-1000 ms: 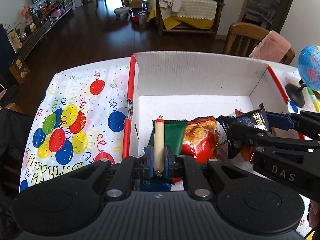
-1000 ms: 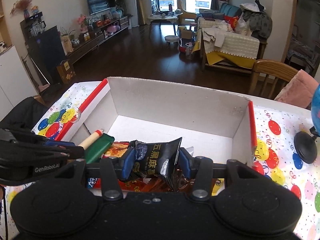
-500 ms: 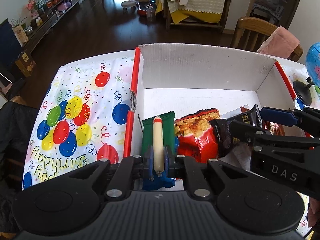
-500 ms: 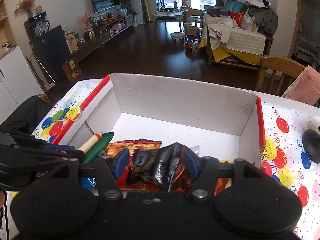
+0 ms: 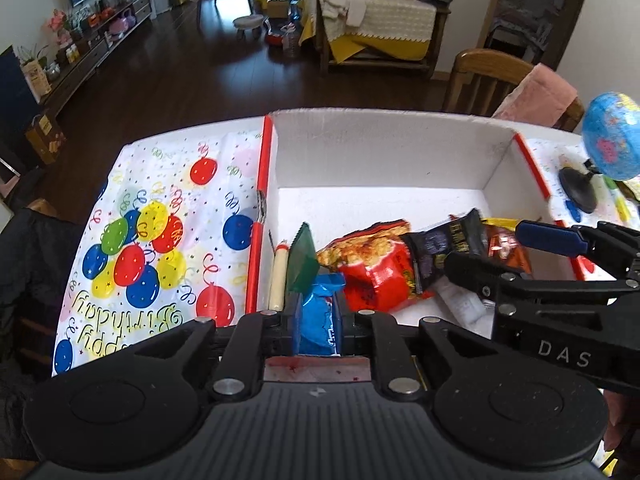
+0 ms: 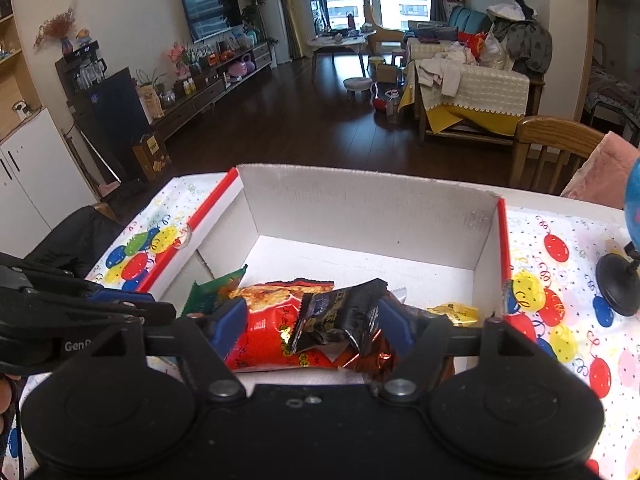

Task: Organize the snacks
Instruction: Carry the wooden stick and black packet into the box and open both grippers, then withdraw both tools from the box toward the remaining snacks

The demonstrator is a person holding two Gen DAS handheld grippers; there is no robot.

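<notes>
A white cardboard box [image 5: 380,152] with red edges holds several snack packets. A pale sausage stick [image 5: 278,276] lies free by its left wall, beside a green packet [image 5: 303,260]. My left gripper [image 5: 318,308] hangs over the box's near end. Its jaws are opening, with nothing pressed between them; a blue packet [image 5: 320,320] shows through the gap. My right gripper [image 6: 310,326] is opening too. A black packet [image 6: 340,312] rests loose between its pads on a red packet [image 6: 272,320]. The left wrist view shows the right gripper [image 5: 508,254] over the pile.
The box stands on a balloon-print tablecloth [image 5: 152,240]. A small globe [image 5: 610,148] on a black stand is at the right of the box. A wooden chair [image 5: 488,80] with a pink cloth stands behind the table. A dark jacket [image 5: 24,264] lies at the left.
The left gripper let go of the sausage stick, which now lies by the box's left wall, and drew up and back. The right jaws widened and the black packet sank onto the pile.
</notes>
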